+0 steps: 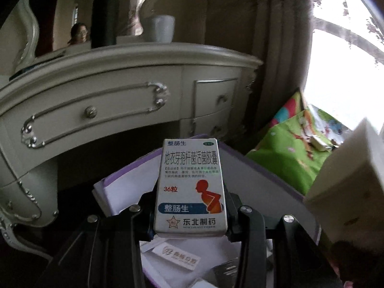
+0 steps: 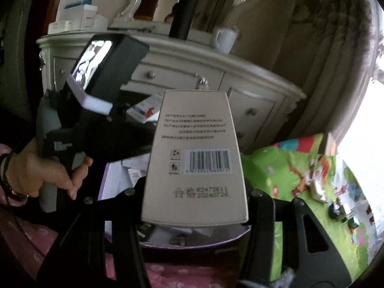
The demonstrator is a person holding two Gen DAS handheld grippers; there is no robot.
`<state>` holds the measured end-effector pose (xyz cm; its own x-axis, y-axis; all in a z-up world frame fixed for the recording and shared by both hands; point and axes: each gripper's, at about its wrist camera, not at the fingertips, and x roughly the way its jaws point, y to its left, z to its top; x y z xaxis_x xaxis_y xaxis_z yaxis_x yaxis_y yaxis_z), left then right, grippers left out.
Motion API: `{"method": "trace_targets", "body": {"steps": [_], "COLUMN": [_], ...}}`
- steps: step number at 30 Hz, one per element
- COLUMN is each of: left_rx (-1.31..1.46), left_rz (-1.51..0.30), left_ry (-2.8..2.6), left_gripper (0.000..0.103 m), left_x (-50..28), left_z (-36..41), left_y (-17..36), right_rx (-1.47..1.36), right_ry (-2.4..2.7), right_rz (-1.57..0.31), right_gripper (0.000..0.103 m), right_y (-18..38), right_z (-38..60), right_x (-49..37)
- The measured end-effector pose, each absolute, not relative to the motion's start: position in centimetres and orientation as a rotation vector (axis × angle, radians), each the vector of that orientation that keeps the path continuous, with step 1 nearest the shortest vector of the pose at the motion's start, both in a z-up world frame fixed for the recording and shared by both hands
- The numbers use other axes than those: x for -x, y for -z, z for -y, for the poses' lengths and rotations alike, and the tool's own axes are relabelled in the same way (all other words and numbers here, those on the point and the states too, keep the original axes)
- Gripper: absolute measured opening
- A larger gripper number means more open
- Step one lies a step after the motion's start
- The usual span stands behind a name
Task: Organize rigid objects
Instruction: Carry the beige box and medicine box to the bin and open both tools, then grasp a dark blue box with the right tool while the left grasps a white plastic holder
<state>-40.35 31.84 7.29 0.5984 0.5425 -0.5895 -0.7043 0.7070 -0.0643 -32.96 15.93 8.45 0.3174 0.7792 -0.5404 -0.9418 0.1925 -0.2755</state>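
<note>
Each gripper carried a carton above the purple-rimmed box [image 1: 242, 165]: the left gripper [image 1: 190, 218] had its jaws part-closed on a medicine carton [image 1: 190, 184], the right gripper [image 2: 194, 206] likewise on a grey barcode carton [image 2: 195, 158]. Both cartons were gripped only near their lower ends, so either could likely pivot, slip or collide side by side on lowering.

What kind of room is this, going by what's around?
Most likely a bedroom at home. A cream dressing table with drawers and a carved mirror stands against the wall, a curtain hangs by a bright window, and a colourful play mat covers the floor.
</note>
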Motion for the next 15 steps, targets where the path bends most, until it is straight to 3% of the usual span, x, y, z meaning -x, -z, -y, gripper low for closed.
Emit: {"method": "trace_targets", "body": {"steps": [3,4,5,7,9,15], "left_rx": [0.317,0.318,0.312,0.291,0.257,0.217], "left_rz": [-0.592,-0.602,-0.614,-0.616,-0.583,-0.547], "left_ry": [-0.786,-0.813,-0.851,-0.914,-0.958,-0.855], "left_gripper": [0.042,0.05,0.058,0.092,0.095,0.102], "left_x": [40.6,40.7,40.8,40.7,40.8,38.4], "left_z": [-32.7,-33.0,-33.2,-33.2,-32.7,-29.9], "left_y": [-6.9,-6.8,-6.8,-7.0,-7.4,-8.8], "right_rx": [0.628,0.624,0.615,0.59,0.539,0.393], "right_ry": [-1.279,-1.291,-1.304,-1.308,-1.29,-1.1], "right_rz": [-0.387,-0.405,-0.433,-0.439,-0.425,-0.418], "right_gripper": [0.056,0.056,0.064,0.076,0.082,0.086], "right_y": [-7.3,-7.1,-6.8,-6.7,-7.2,-9.2], "right_z": [-17.1,-17.3,-17.5,-17.3,-16.4,-12.1], "right_x": [32.3,32.3,32.0,31.7,30.9,26.7]}}
